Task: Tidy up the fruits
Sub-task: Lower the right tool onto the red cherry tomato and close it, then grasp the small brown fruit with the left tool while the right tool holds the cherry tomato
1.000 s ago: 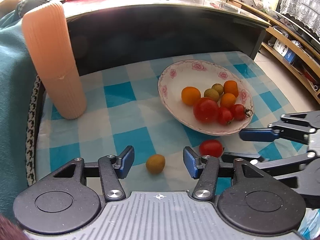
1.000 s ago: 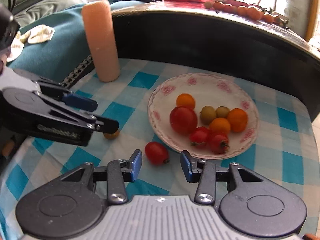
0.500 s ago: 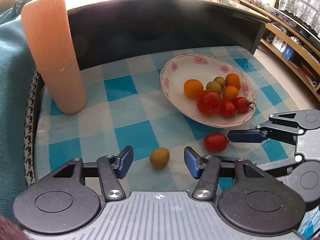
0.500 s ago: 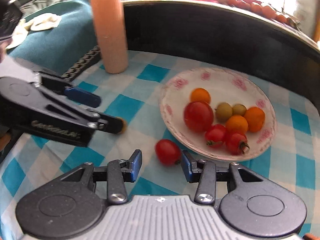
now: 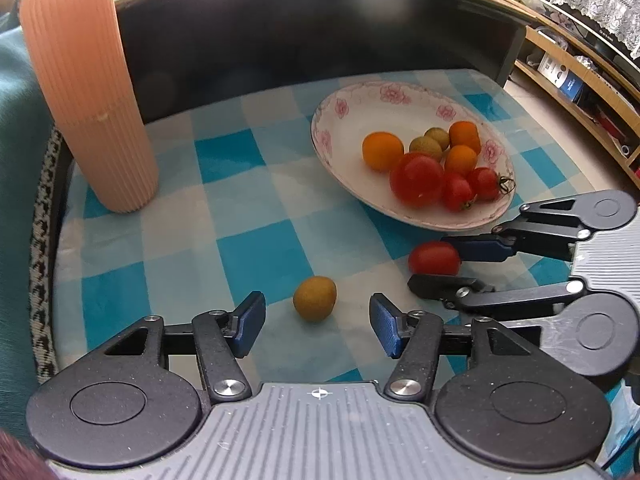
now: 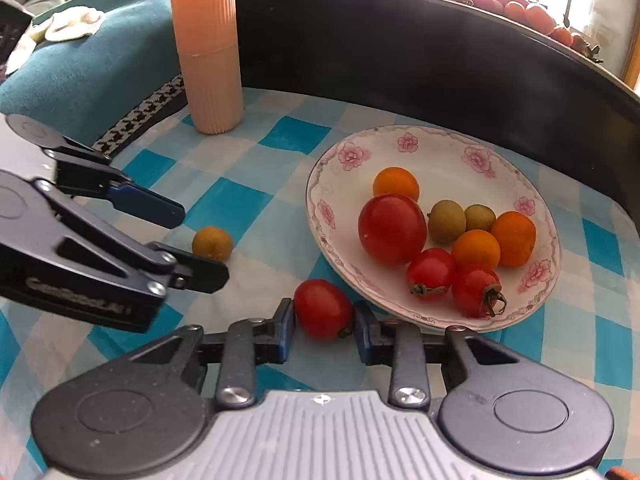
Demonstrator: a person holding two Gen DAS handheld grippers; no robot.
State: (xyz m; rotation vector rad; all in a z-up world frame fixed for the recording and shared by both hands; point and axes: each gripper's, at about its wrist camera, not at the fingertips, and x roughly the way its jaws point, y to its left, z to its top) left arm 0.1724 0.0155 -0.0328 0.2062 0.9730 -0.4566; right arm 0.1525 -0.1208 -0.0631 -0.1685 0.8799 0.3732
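Eight fruits are counted in the plate [image 6: 532,184]: one large red tomato [image 6: 392,229], two small red tomatoes with stems [image 6: 430,272], three orange fruits [image 6: 396,184] and two olive-green fruits [image 6: 447,221]. Two more fruits are seen outside it on the blue-and-white checked cloth [image 5: 256,252] of the bench: one red tomato [image 6: 323,309] and one yellow-green fruit [image 5: 315,298].

In the right wrist view, the red tomato lies at the plate's 7 o'clock, just beside the rim. It is flanked by the right hand-held gripper [image 6: 324,330], whose jaws are drawn in close to the tomato's two sides; whether the blue pads [image 6: 287,330] already press on it cannot be told, and the tomato is seen resting on the cloth.

In the left wrist view, the yellow-green fruit lies at the plate's 7 to 8 o'clock, well apart from the rim and at about 8 o'clock from the red tomato. The left hand-held gripper [image 5: 316,326] is spread wide, with the fruit just ahead of the gap between its pads [image 5: 250,324], neither of which touches it.

One ribbed peach cylinder [image 5: 86,88] stands upright at the plate's 9 o'clock, in the far left corner of the cloth. Behind the cloth a dark curved table edge [image 6: 400,44] is seen, with a row of small red and orange fruits [image 6: 516,8] lying on top, too blurred to be counted.
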